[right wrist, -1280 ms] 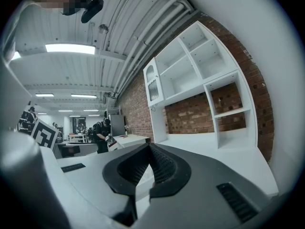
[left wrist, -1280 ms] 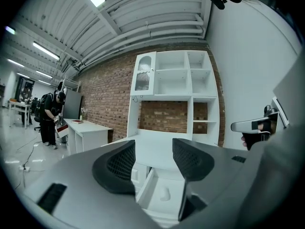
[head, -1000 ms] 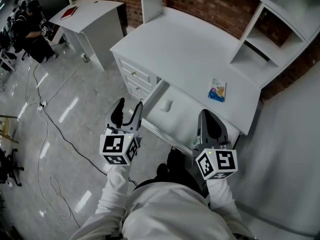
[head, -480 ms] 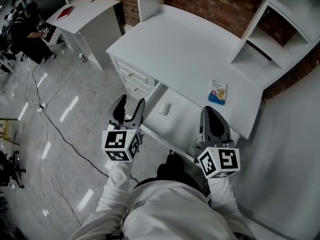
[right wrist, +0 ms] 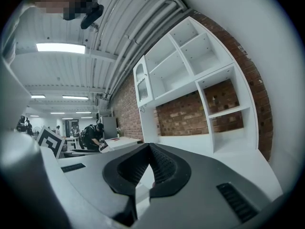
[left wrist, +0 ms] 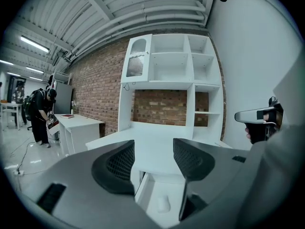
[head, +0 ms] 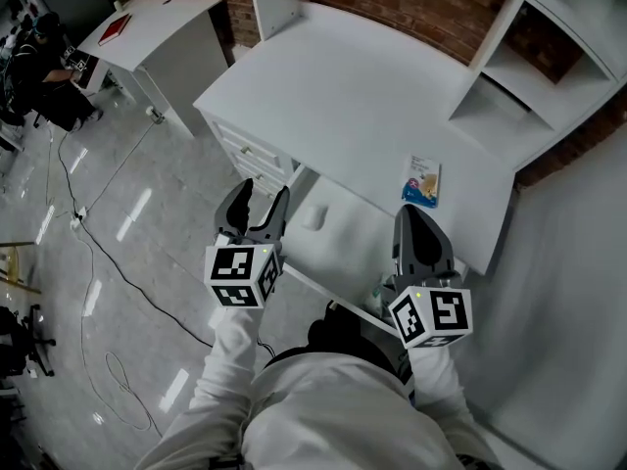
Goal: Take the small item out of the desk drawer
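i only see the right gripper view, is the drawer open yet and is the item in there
Observer: Yes. The head view shows the drawer open, with a small white item lying inside.
Operator: wheres the left gripper
Observer: The left gripper hovers by the drawer's left front corner, jaws apart, nothing between them.
Operator: anything else nearby
Observer: A small printed packet lies on the desk top, beyond the drawer's right side.
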### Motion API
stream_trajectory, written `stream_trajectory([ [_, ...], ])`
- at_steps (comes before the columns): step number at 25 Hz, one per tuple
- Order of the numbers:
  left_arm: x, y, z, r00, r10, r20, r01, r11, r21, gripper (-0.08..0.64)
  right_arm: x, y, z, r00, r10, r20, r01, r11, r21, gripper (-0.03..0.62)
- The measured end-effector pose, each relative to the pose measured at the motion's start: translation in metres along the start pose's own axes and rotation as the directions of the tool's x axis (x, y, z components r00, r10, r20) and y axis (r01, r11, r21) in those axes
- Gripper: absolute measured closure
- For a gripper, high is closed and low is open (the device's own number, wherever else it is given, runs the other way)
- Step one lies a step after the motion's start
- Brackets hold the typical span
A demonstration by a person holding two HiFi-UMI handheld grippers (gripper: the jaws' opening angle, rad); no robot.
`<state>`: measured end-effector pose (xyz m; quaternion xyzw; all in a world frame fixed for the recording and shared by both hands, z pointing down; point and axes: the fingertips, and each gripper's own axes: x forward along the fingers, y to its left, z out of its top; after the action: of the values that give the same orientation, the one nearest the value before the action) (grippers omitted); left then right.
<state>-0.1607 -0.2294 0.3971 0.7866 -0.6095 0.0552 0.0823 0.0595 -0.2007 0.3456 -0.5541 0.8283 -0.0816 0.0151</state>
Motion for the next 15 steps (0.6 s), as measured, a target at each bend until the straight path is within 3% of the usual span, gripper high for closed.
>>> stream_trajectory([
  [9, 0.049, -0.023, -0.030, 0.994, -0.059, -0.093, 0.059, 0.998, -0.006, 0.310, 0.005, -0.024, -0.009, 0.999, -0.033, -0.018, 0.033, 0.999, 0.019, 0.565],
  [15, 0.076, -0.031, -0.071, 0.975, -0.074, -0.211, 0.078, 0.997, 0.015, 0.310, 0.012, -0.032, -0.015, 0.999, -0.038, -0.028, 0.039, 0.999, 0.030, 0.565],
])
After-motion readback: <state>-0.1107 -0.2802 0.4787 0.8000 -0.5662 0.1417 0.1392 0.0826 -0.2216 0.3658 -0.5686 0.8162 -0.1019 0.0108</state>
